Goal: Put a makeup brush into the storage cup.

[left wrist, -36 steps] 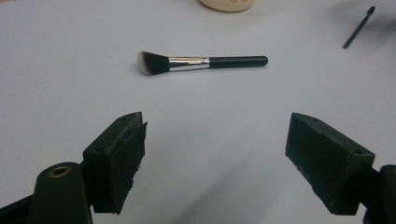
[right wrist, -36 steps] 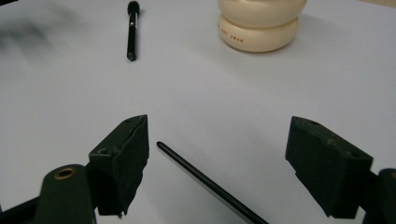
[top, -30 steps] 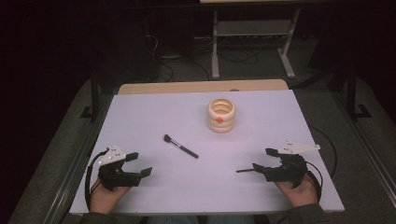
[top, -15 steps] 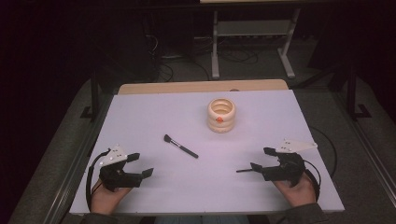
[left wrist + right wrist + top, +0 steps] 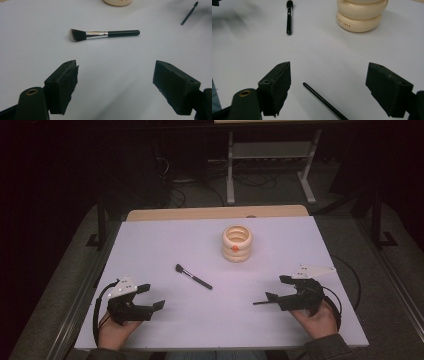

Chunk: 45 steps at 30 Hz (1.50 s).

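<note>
Both grippers low at the near table (image 5: 150, 245) edge. Left gripper (image 5: 150, 297) jaws wide apart, empty. Right gripper (image 5: 276, 288) jaws apart too; thin black stick (image 5: 324, 102) between them, contact unclear. Brush (image 5: 193, 276) mid-table; cream holder (image 5: 237, 243) beyond it.

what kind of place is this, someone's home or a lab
Most likely a lab or recording workspace, not a home: a bare white table in a dark room, a metal equipment stand with loose cables behind it, and a hand-held gripper in each hand.
</note>
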Available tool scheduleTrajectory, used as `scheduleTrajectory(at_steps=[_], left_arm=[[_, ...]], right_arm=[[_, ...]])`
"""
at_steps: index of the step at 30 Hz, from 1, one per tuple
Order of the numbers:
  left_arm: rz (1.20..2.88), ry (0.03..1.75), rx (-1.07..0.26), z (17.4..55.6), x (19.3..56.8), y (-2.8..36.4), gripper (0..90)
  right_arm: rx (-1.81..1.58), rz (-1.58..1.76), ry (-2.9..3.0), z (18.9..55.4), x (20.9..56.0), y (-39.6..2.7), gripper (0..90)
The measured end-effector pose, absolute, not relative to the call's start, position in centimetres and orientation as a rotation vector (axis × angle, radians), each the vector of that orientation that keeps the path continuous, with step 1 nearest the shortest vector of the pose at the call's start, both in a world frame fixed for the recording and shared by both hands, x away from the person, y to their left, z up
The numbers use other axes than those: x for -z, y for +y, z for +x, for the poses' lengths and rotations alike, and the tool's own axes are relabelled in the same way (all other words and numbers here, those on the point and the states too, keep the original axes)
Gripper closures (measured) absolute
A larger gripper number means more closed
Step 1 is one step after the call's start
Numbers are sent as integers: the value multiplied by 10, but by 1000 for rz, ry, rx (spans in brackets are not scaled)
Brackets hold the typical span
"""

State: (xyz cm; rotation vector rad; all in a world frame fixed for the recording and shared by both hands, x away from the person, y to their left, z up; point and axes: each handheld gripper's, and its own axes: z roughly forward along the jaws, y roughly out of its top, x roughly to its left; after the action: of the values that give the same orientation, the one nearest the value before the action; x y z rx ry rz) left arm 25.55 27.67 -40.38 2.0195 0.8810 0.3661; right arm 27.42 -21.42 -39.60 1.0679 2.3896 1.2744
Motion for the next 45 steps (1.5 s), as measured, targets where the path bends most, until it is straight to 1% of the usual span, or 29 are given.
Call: scheduleTrajectory(at_steps=[10, 18, 22, 30, 37, 45], left_arm=[[2024, 875, -361, 254, 404, 272, 195], [2046, 850, -365, 255, 404, 268, 195], [2025, 856, -364, 254, 404, 269, 195], [2041, 841, -368, 255, 403, 269, 195], [2024, 849, -364, 254, 403, 270, 196], [2026, 846, -364, 254, 403, 270, 196]], right_arm=[[-1267, 1045, 2410, 279, 388, -205, 196], [-1256, 1019, 2454, 288, 382, -188, 197], [-1250, 998, 2472, 296, 374, -175, 202], [-1217, 958, 2542, 312, 358, -144, 214], [-1175, 900, 2598, 324, 355, -114, 223], [-1169, 888, 2633, 338, 350, -93, 235]])
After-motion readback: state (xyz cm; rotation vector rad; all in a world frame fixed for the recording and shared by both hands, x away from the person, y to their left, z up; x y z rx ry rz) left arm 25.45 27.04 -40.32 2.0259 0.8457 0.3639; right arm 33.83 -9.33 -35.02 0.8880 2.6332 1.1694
